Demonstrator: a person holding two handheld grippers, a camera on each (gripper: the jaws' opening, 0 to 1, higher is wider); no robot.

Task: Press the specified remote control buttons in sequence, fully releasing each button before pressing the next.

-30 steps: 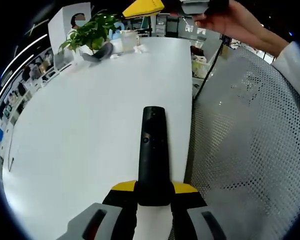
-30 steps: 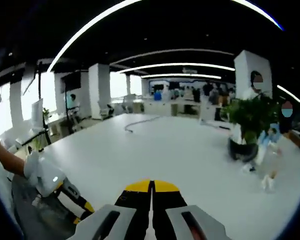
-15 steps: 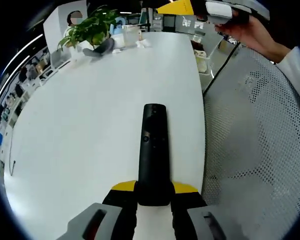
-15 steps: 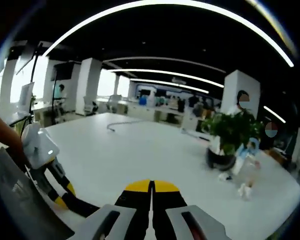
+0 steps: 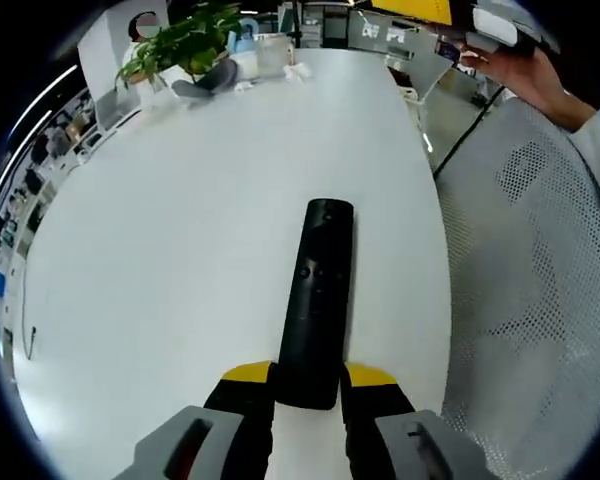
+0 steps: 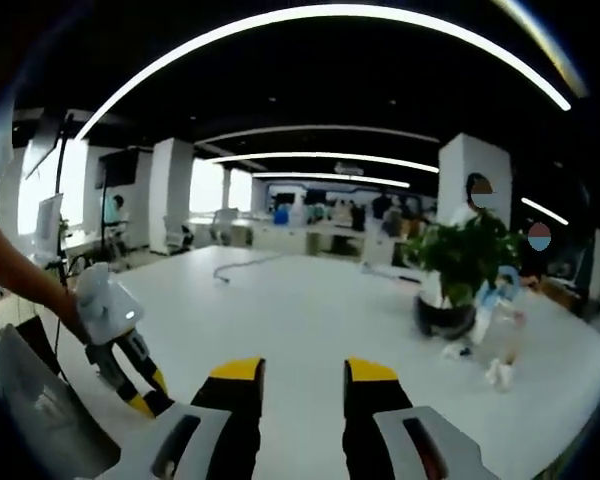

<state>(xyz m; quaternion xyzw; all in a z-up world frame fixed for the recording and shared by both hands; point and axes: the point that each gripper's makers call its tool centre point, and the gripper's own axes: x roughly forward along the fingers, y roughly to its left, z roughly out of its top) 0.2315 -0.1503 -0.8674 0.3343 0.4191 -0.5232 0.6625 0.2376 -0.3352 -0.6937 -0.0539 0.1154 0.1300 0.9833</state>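
- Left hand-held gripper (image 5: 308, 388) is clamped on the near end of the black remote control (image 5: 316, 300), its yellow-tipped jaws pressing in from both sides.
- The remote reaches forward from those jaws over the white tabletop (image 5: 160, 240), button face up toward the camera, small buttons showing about midway along the body.
- I can't tell whether the remote's far end rests on the tabletop or is held just above it.
- Right hand-held gripper (image 6: 302, 400) has its jaws spread apart with nothing between them, looking out across the same tabletop (image 6: 310, 320) toward a potted plant (image 6: 458, 268).
- In the left gripper view, the right hand-held gripper sits high at the upper right in the person's hand (image 5: 525, 70), well apart from the remote.
- In the right gripper view, the left hand-held gripper appears low at the left, in the person's other hand (image 6: 65, 310).
- Progress, as I read it: the remote is secured and presented, so the holding part looks done.
- No jaw or fingertip is touching any button at this moment, so no press is under way here.
- How many presses have been made is not something these views reveal; I see no screen or indicator to judge by.
- What's left, by my judgement: bring the right hand-held gripper down to the button face, press, release fully, repeat.
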